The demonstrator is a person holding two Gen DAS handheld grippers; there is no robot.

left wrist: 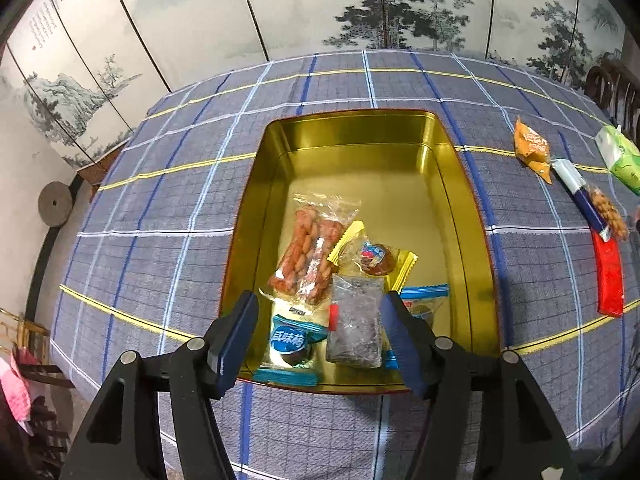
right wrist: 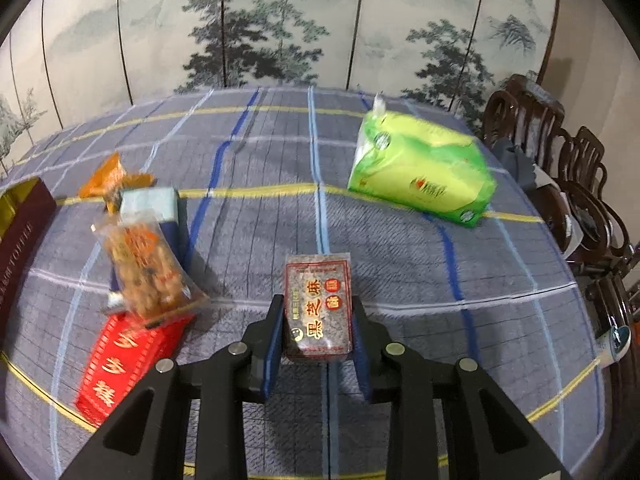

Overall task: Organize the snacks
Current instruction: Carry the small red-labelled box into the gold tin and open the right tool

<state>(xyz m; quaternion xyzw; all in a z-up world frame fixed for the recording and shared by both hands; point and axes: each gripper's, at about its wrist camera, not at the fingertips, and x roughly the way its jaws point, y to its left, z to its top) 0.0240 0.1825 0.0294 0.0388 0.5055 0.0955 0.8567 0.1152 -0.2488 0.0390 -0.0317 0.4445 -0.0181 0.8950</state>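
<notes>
Left gripper (left wrist: 320, 320) gapes over the gold tin (left wrist: 276, 148), its clear packet (left wrist: 354, 320) dropped at six o'clock, while right gripper (right wrist: 318, 320) clamps the sesame bar (right wrist: 318, 306), likely bound there next.

Painted folding screen (left wrist: 280, 8) behind plaid tablecloth (right wrist: 260, 216), dark wood chairs (right wrist: 560, 168) at rt.

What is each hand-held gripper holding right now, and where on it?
The right hand-held gripper clamps the dark sesame snack packet by its long sides. The left hand-held gripper is open, holding nothing.
</notes>
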